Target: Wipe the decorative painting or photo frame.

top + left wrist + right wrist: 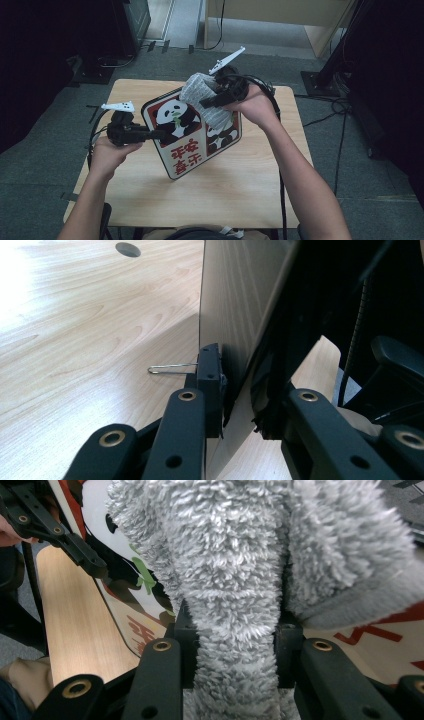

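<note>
While left hand-held gripper (159, 134) clamps the panda board's (192, 145) edge, right hand-held gripper (207, 102) wipes w/ grey cloth (204, 95).
Left jaws clenched on board's left rim, propping it tilted w/ its lower edge near the worktop (240, 185) so its printed face is reachable; right jaws grasping cloth bunched vs board's upper right. Metal clip (172, 368) lies on worktop just beside board's back; nothing blocks the wiping.

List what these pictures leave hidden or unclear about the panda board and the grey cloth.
- Panda board, high view: its upper right face lies under the grey cloth.
- Left gripper view: the board stands edge-on, picture side unseen.
- Right gripper view: the cloth covers most of the board; the red characters are cut off.
</note>
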`<state>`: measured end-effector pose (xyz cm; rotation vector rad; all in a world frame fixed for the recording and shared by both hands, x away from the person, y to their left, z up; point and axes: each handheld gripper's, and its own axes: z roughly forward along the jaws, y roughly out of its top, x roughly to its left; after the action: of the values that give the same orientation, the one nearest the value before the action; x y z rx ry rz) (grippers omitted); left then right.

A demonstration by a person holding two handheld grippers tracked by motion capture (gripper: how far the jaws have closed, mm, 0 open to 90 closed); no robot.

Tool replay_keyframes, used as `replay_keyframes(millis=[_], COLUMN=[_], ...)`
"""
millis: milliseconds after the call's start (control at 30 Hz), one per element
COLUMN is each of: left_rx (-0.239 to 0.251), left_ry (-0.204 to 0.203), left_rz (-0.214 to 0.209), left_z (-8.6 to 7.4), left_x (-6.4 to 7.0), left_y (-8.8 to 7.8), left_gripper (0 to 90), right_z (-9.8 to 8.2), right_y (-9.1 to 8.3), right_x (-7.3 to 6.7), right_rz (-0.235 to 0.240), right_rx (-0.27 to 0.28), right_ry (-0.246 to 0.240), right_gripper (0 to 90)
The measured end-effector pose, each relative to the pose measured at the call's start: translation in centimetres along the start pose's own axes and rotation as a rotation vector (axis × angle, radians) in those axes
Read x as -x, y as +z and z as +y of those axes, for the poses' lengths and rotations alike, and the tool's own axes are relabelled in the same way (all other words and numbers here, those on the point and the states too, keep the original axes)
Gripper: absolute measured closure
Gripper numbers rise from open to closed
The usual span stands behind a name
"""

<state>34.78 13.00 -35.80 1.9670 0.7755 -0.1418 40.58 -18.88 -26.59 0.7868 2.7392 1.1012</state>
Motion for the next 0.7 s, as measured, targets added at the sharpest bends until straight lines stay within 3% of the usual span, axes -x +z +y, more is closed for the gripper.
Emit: replay_keyframes(millis=[700], left_rx=[-0.002], left_ry=[0.004], left_rz=[-0.002], left_z=[0.0], left_x=[0.0], left_y=[0.0], left_gripper=[77.2], right_z=[-1.9], right_y=[1.5], right_x=[0.2], right_rz=[0.017], right_rx=[-0.004], right_ry=[0.012], right_gripper=[66.3])
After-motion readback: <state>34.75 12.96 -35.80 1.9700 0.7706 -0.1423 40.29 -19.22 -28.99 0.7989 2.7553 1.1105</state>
